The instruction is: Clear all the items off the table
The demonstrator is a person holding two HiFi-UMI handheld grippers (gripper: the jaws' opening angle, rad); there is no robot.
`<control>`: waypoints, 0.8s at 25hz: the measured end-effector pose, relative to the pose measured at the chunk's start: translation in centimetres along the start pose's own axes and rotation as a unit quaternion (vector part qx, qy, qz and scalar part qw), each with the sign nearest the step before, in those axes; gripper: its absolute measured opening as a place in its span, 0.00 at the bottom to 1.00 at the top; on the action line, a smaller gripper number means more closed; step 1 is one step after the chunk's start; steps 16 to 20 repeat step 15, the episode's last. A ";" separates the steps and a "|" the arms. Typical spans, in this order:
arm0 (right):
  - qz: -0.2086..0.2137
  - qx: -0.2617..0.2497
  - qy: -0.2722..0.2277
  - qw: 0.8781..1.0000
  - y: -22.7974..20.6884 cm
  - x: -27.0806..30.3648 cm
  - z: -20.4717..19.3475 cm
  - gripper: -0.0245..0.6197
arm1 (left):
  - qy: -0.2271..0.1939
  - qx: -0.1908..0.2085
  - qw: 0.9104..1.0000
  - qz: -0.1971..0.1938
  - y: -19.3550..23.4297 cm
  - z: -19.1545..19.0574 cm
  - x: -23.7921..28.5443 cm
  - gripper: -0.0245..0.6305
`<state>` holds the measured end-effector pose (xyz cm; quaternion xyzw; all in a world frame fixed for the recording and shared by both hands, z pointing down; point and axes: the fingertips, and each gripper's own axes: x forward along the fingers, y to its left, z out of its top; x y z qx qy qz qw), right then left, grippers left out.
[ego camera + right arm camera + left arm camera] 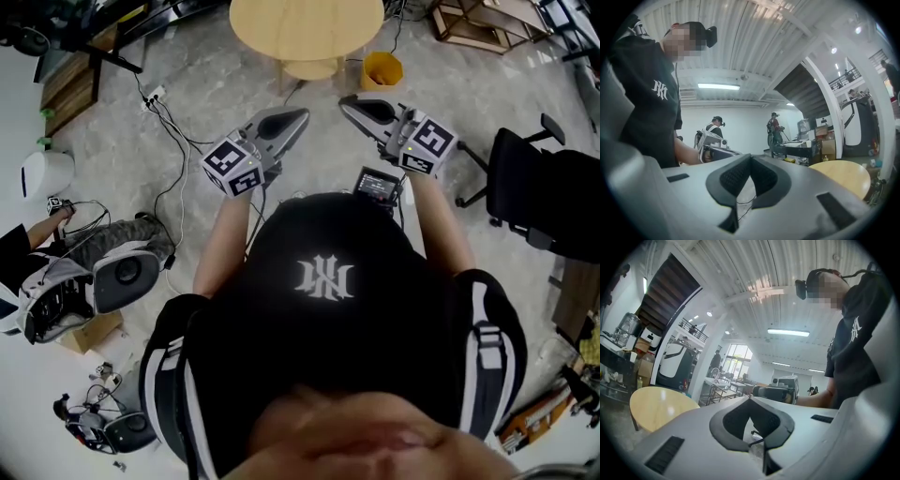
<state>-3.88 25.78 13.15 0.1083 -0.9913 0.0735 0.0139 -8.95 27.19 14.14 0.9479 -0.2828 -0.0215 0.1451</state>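
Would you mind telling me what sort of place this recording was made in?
Probably an open-plan robotics lab or workshop: another person wearing a head rig is in the background, a power strip trails cables across the floor, and an office chair stands near a round wooden table.

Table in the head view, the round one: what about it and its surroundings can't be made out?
- Table: the head view's top edge cuts off its far part; anything there is unseen.
- Gripper views: the left gripper and right gripper each hide the table's near edge.
- Yellow bin: contents too small to tell, head view.
- Floor near the person: hidden by the black shirt, head view.
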 end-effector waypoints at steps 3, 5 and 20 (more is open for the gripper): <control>-0.002 0.000 0.000 1.000 0.0 0.2 0.1 0.04 | 0.000 0.001 1.000 0.000 0.1 0.1 -0.2 0.06; -0.001 0.001 -0.001 1.000 0.1 0.3 0.2 0.04 | 0.000 0.002 1.000 0.000 0.1 0.1 -0.4 0.06; -0.003 0.001 -0.002 1.000 0.5 0.1 0.3 0.04 | -0.003 -0.003 1.000 0.004 -0.3 0.0 -1.0 0.06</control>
